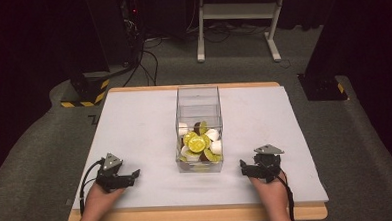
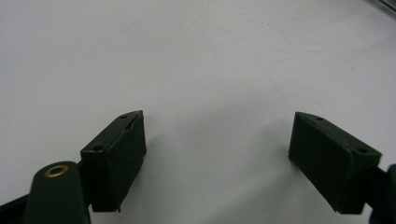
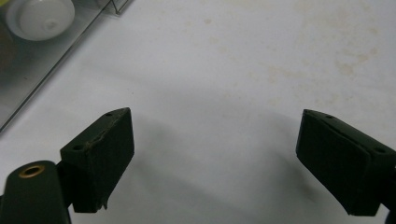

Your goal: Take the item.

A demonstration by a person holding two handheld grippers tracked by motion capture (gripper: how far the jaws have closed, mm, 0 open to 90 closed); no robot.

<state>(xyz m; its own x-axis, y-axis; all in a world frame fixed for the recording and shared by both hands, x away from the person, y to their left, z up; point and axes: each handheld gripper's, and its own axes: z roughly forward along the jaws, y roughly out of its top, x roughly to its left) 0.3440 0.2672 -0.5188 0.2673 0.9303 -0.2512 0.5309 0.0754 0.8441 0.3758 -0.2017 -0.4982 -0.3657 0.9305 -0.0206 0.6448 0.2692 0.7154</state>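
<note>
High view: a white table top with a wooden edge is recorded, standing on grey carpet. A clear plastic box is placed upright near the centre of the table; its lower part is filled with small capsules, yellow-green, white and a few dark ones, heaped together inside the box. The left gripper is held low over the table at about 8 o'clock from the box, well apart from it, in the left hand, which enters from the bottom edge. The right gripper is held at about 4 o'clock from the box, near its front right corner but not touching it, in the right hand. A grey three-cornered plate is seen on top of each gripper. At 12 o'clock, beyond the table, a white frame and dark cables on the floor are noted. Left gripper view: the two black jaws are spread wide, released, with nothing between them but bare white table surface. Right gripper view: the jaws are likewise spread wide and empty over a faintly stained table surface; at 10 o'clock the clear box wall is seen, with one white capsule behind it.
</note>
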